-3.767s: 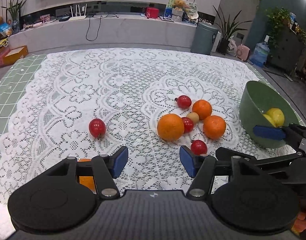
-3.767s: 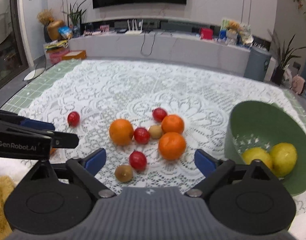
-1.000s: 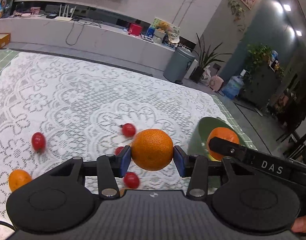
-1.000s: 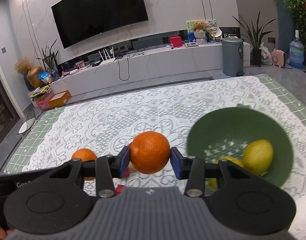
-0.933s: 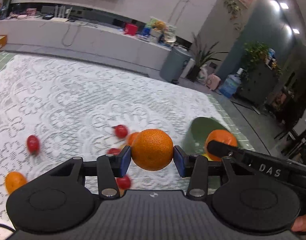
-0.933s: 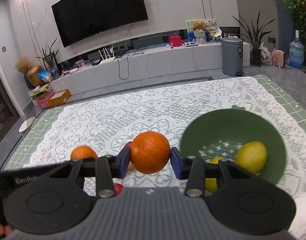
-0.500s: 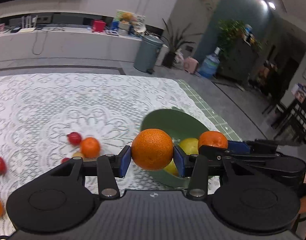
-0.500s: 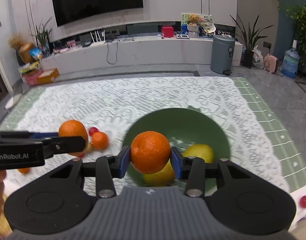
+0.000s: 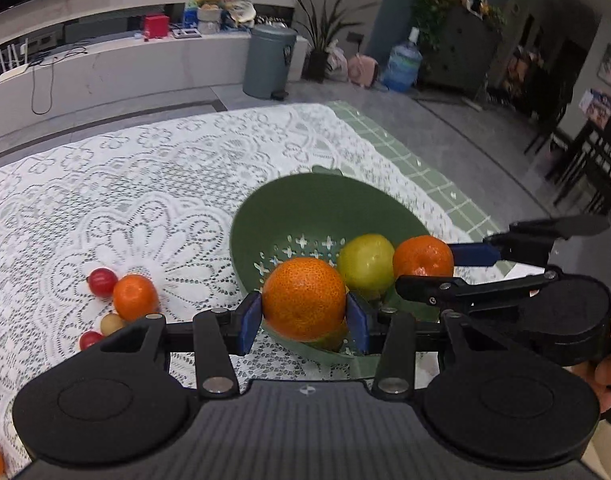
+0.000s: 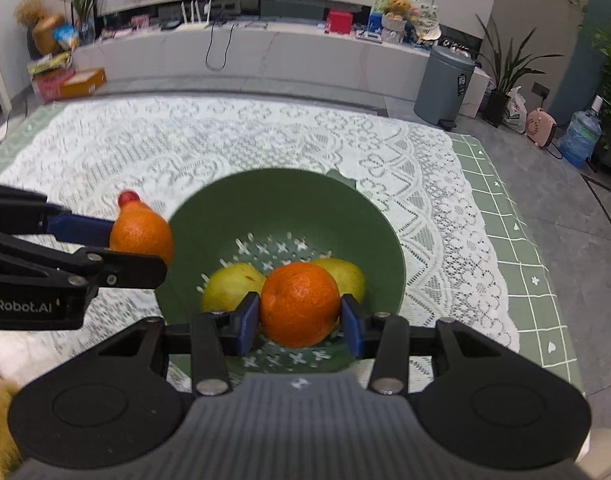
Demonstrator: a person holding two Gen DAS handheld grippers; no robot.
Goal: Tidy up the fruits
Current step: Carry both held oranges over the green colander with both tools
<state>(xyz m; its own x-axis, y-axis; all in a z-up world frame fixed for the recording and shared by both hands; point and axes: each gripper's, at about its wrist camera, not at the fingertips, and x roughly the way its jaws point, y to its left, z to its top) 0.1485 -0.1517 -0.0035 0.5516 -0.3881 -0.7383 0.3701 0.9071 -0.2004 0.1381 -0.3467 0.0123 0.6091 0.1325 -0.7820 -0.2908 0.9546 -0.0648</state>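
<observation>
The left gripper (image 9: pixel 304 322) sits at lower centre of its own view, its blue pads pressed against both sides of a large orange (image 9: pixel 304 298), which hangs over the near rim of the green colander bowl (image 9: pixel 273 216). The right gripper (image 10: pixel 300 324) holds a second orange (image 10: pixel 299 304) the same way, low in the centre of its view, directly above the bowl's perforated floor. In the left wrist view that second orange appears at right of centre, clamped between the other tool's fingers beside a yellow-green lemon (image 9: pixel 365 261) lying in the bowl. The right wrist view shows two lemons in the bowl, one (image 10: pixel 232 286) left of the held orange and one (image 10: pixel 347 276) partly hidden behind it. On the white lace tablecloth (image 9: pixel 105 184), at the left of the left wrist view, a small orange (image 9: pixel 135 297) rests touching a red cherry tomato (image 9: pixel 103 281), with a pale round fruit (image 9: pixel 112 323) and another red tomato (image 9: pixel 90 339) just below them. A grey bin (image 10: pixel 445 82) stands in the upper right of the right wrist view.
</observation>
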